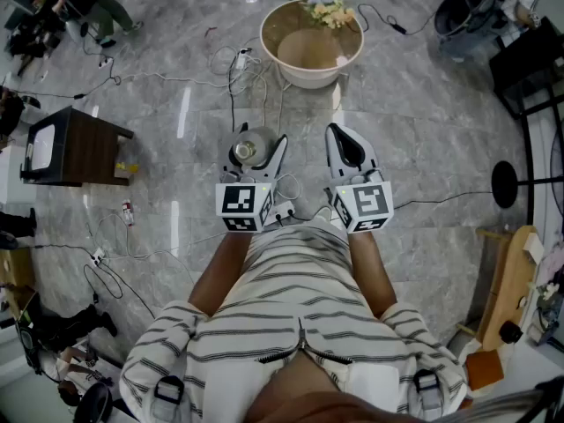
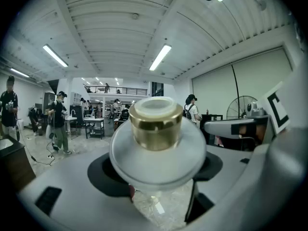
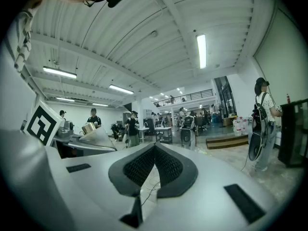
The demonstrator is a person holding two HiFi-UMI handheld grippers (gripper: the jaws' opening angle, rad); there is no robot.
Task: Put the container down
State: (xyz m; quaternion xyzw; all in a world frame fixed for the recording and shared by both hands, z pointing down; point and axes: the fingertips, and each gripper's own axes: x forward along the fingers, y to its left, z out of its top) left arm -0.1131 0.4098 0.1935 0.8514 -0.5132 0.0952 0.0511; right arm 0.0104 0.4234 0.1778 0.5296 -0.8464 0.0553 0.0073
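Observation:
My left gripper [image 1: 256, 152] is shut on the container [image 1: 249, 146], a clear glass jar with a pale disc lid and a gold collar. It is held in the air above the marble floor, with both grippers tipped upward. In the left gripper view the container [image 2: 155, 129] fills the gap between the wide-set jaws of the left gripper [image 2: 155, 177], top toward the camera. My right gripper [image 1: 344, 145] hangs beside it on the right, shut with nothing in it. In the right gripper view, the dark ribbed pads of the right gripper [image 3: 155, 150] meet at their tips.
A round pale table [image 1: 280, 69] with flowers on it stands ahead on the floor. A dark wooden side table [image 1: 84, 148] is at the left. Cables [image 1: 238, 69] trail over the grey marble floor. People and desks fill the hall behind.

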